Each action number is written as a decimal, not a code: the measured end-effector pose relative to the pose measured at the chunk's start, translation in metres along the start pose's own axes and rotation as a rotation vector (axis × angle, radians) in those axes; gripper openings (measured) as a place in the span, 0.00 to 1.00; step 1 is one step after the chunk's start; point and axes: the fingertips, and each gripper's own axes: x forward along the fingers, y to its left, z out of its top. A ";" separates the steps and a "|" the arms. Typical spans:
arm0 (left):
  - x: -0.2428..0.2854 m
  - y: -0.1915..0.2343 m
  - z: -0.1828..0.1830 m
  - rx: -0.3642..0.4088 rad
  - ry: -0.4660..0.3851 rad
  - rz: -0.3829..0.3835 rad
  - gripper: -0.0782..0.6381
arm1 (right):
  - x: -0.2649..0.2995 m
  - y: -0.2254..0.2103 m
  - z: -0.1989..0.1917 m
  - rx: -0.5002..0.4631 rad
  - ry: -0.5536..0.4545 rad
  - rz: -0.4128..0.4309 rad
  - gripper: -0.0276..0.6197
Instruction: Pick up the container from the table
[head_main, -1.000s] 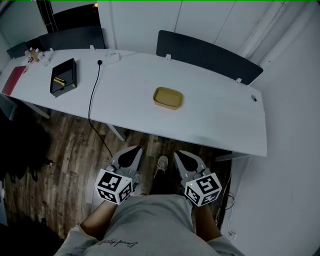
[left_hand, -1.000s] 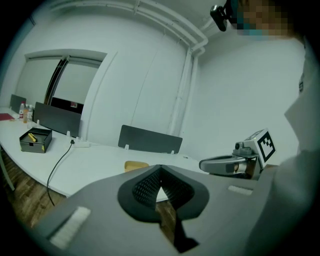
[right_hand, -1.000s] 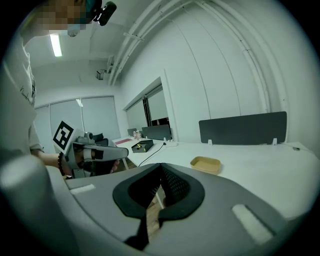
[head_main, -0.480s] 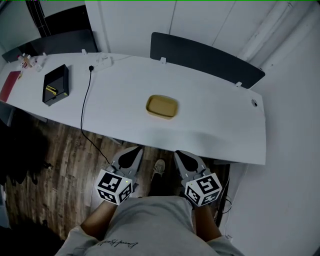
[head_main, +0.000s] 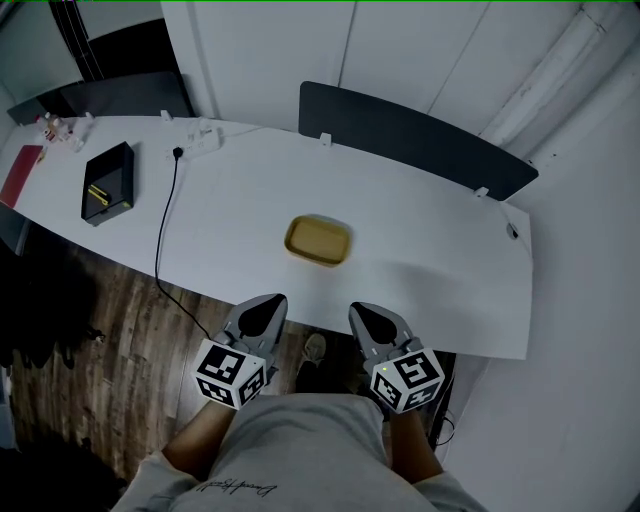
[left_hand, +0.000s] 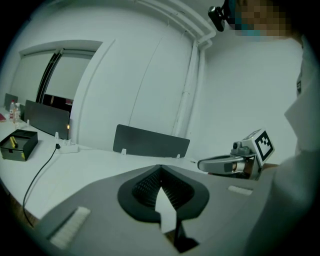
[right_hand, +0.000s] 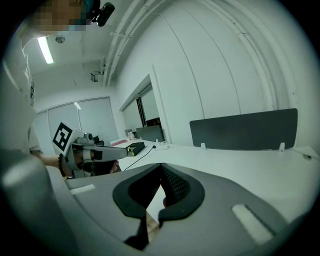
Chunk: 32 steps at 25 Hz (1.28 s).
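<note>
Worryingly, the left hand-held gripper (head_main: 266, 302) and right hand-held gripper (head_main: 362, 309) hung closed and empty, short of the container (head_main: 318, 241) on the surface (head_main: 430, 255), so reaching unopened would likely have shoved it away.

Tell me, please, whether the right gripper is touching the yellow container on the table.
Apart. The head view shows a stretch of bare white table between the right gripper and the container, which lies untouched.
</note>
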 end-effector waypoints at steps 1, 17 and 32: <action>0.007 0.001 0.003 0.000 -0.001 0.000 0.11 | 0.004 -0.005 0.004 -0.006 0.003 0.006 0.06; 0.077 0.005 0.032 0.007 0.000 0.019 0.11 | 0.042 -0.065 0.040 -0.029 0.003 0.083 0.06; 0.090 0.021 0.044 -0.020 0.012 0.004 0.11 | 0.056 -0.075 0.046 -0.003 0.011 0.059 0.06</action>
